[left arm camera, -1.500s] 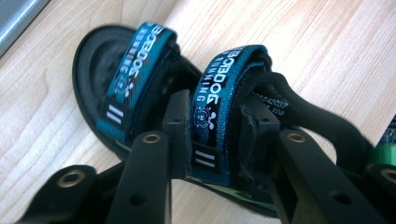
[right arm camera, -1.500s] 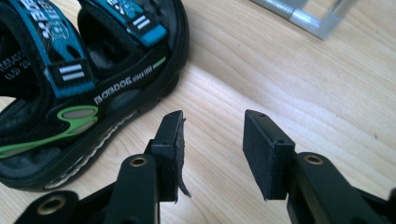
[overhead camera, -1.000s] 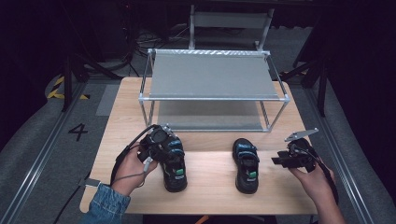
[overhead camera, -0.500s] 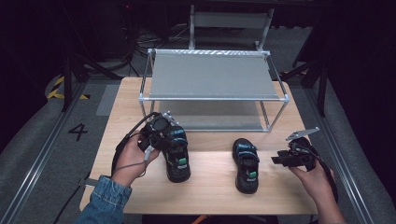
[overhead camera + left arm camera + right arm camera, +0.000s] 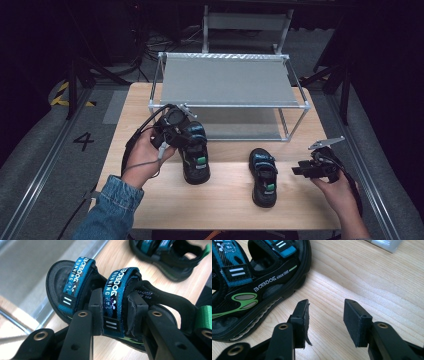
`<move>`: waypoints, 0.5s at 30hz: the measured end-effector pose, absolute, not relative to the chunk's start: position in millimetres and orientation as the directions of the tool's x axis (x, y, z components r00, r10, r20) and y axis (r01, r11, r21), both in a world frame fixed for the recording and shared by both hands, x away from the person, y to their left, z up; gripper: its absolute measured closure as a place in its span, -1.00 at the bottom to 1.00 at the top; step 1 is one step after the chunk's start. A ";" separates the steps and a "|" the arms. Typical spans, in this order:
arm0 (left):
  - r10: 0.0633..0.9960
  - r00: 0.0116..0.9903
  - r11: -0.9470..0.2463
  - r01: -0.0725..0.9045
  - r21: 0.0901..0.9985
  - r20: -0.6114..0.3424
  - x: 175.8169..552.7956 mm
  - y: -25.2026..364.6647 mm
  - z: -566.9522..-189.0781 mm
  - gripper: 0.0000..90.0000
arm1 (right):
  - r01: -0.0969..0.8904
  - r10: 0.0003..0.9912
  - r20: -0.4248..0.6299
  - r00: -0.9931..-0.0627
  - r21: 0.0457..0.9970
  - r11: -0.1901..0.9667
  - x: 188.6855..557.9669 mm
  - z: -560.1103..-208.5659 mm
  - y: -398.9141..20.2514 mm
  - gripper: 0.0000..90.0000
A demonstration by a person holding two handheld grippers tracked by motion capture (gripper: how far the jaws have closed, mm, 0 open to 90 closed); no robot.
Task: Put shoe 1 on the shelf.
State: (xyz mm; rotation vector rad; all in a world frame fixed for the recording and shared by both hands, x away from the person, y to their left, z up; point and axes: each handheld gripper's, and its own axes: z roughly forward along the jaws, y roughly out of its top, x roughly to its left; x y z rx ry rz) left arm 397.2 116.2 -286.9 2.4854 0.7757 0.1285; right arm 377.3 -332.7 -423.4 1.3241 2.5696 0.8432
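While the left gripper (image 5: 115, 315) is clamped across the middle strap of the left sandal (image 5: 194, 150), its hold is narrow — only a band of blue webbing sits between the jaws, so the shoe could swing or twist on that strap, and the hook-and-loop closure might peel open under the sandal's weight and let it drop back onto the surface (image 5: 225, 200). From the high view the sandal sits at the near left of the shelf rack (image 5: 227, 82), just in front of its lower tier, and I cannot tell whether its sole is touching the wood or slightly lifted; if carried toward the rack, the toe could catch on the metal frame. The sandal is black with two blue straps printed with white lettering, a green heel tab and a padded black footbed. Its twin, the right sandal (image 5: 262, 175), lies flat on the surface to the right, toe pointing far, with green markings along its side. The right gripper (image 5: 325, 320) hovers low just right of that sandal, jaws parted wide and empty — one pad looks frayed at its edge, which may weaken a grip.
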 end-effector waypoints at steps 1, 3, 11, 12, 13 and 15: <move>0.546 0.835 -0.698 0.496 0.516 -0.064 397.8 114.8 -283.8 0.56 | 0.712 0.784 0.137 -0.606 0.532 0.458 377.1 -422.9 -333.0 0.24; 0.536 0.841 -0.701 0.489 0.519 -0.069 398.5 111.4 -277.7 0.56 | 0.711 0.784 0.136 -0.605 0.535 0.456 377.1 -422.9 -333.4 0.24; 0.517 0.854 -0.710 0.466 0.528 -0.060 403.0 97.2 -259.6 0.56 | 0.711 0.785 0.132 -0.606 0.533 0.459 376.7 -421.7 -333.3 0.24; 0.516 0.855 -0.712 0.463 0.528 -0.054 403.5 95.5 -256.2 0.56 | 0.711 0.785 0.132 -0.606 0.533 0.459 376.7 -421.7 -333.3 0.24; 0.511 0.858 -0.715 0.455 0.530 -0.048 405.1 92.9 -250.8 0.56 | 0.708 0.784 0.130 -0.607 0.536 0.459 375.9 -420.2 -331.9 0.24; 0.511 0.858 -0.714 0.454 0.533 -0.046 406.2 90.7 -245.1 0.56 | 0.704 0.782 0.129 -0.610 0.543 0.459 375.6 -419.2 -331.8 0.24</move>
